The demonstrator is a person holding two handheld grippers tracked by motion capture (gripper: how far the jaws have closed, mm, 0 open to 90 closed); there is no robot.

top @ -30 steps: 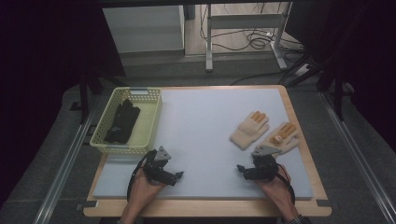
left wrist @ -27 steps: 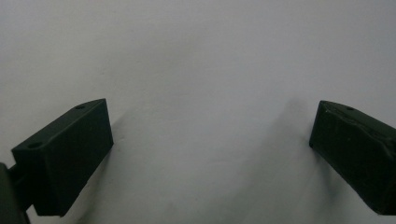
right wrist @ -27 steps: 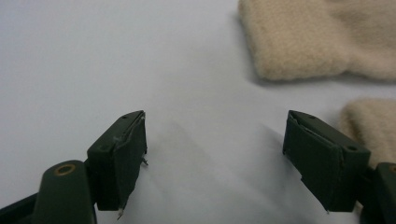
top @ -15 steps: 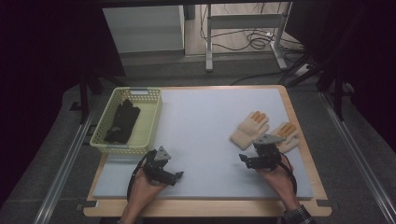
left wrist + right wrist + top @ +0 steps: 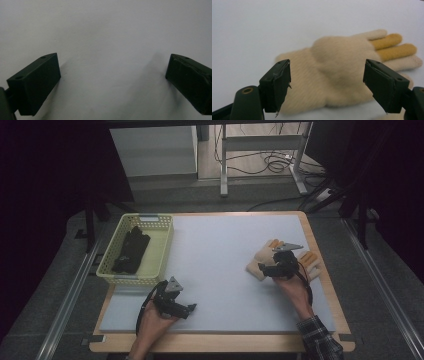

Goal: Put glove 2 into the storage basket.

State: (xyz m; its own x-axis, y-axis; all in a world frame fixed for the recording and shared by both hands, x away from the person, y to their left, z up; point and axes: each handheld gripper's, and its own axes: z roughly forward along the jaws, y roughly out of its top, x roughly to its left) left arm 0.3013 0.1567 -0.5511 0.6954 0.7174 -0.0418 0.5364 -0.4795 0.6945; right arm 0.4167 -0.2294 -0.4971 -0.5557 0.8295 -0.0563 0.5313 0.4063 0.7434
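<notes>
The right claw (image 5: pixel 325 87) stands wide open and holds nothing, its jaws straddling the cuff end of a cream glove (image 5: pixel 337 75) that lies flat on the tabletop (image 5: pixel 220 255) just ahead of it. The left claw (image 5: pixel 112 82) is also wide open and empty, low over bare tabletop near the front edge. A second cream glove (image 5: pixel 311 265) lies just beside the first, partly hidden by the right hand (image 5: pixel 292 282). Farther off at the left, a yellow basket (image 5: pixel 162 247) already contains dark gloves (image 5: pixel 131 250). By my reading, both cream gloves are left to pick up. The right forearm reaches forward, the claw pointing leftward at the glove.
</notes>
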